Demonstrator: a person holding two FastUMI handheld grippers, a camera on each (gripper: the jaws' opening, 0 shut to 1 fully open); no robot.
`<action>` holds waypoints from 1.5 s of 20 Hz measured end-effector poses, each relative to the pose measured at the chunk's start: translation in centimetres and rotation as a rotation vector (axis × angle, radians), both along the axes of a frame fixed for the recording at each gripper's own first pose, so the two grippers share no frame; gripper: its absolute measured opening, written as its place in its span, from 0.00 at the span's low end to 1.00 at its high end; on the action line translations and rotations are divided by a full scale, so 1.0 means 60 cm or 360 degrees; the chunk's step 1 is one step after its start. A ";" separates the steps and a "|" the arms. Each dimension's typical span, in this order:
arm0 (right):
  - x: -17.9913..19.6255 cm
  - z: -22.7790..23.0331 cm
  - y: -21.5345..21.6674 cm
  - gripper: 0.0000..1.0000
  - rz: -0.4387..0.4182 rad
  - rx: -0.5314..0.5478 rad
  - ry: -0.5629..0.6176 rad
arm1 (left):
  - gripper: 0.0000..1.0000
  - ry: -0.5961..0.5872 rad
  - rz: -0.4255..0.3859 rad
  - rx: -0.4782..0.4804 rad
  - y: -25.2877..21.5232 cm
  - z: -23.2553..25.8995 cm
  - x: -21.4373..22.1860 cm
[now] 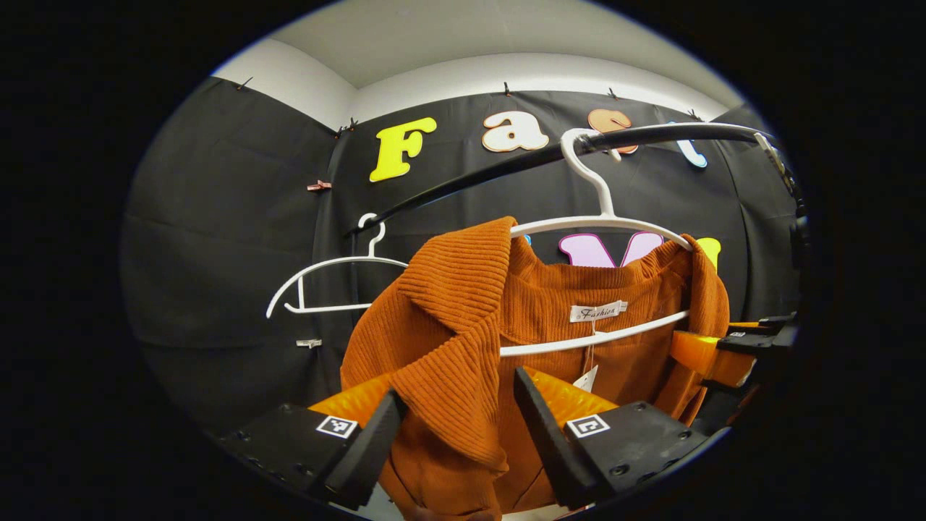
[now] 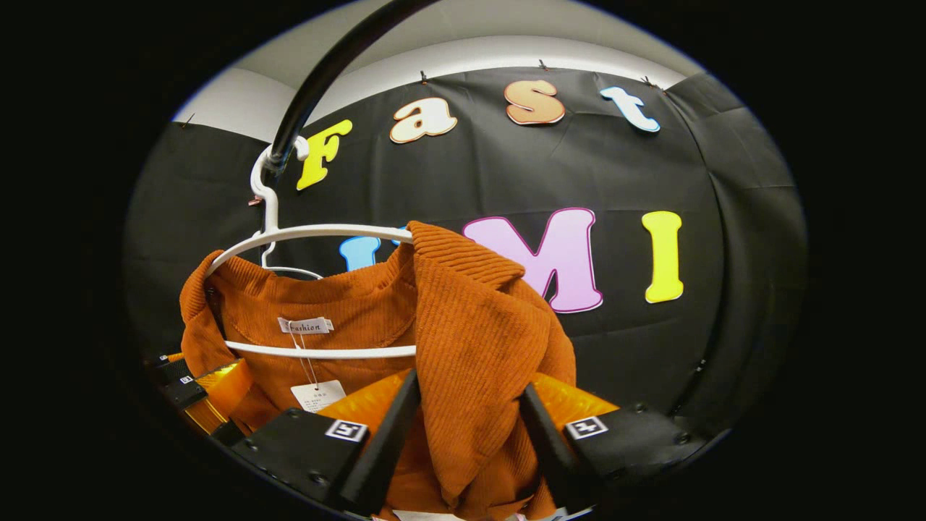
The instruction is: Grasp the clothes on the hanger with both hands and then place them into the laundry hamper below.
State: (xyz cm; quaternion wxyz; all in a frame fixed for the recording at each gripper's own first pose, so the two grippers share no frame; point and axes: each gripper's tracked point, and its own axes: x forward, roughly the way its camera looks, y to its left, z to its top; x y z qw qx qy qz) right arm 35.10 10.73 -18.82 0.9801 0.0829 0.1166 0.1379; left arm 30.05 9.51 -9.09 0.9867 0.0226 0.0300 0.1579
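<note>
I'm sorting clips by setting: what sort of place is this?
Likely a staged recording booth: black cloth wall, a clothes rail with white hangers, and an orange ribbed sweater.

Even, fairly bright light from overhead – no harsh shadows. Strong fisheye bend at edges, rail curved. Glare streak on rail; pics sharp, no blur.

Rust-orange ribbed sweater, white hangers, black rail, white neck label
</note>
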 end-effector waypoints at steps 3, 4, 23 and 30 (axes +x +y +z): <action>0.010 -0.012 -0.006 0.41 -0.0027 0.0050 0.0057 | 0.67 0.0029 -0.0010 -0.0051 0.015 -0.003 0.010; 0.011 -0.010 -0.012 0.20 -0.0031 0.0083 0.0078 | 0.56 0.0044 -0.0034 -0.0095 0.016 -0.006 0.010; 0.031 0.029 -0.076 0.05 0.0083 0.0247 0.0477 | 0.05 0.0348 -0.0307 -0.0421 0.055 0.012 0.001; 0.070 0.074 -0.155 0.04 -0.0206 0.0207 0.0243 | 0.05 0.0263 -0.0225 -0.0298 0.107 0.061 -0.006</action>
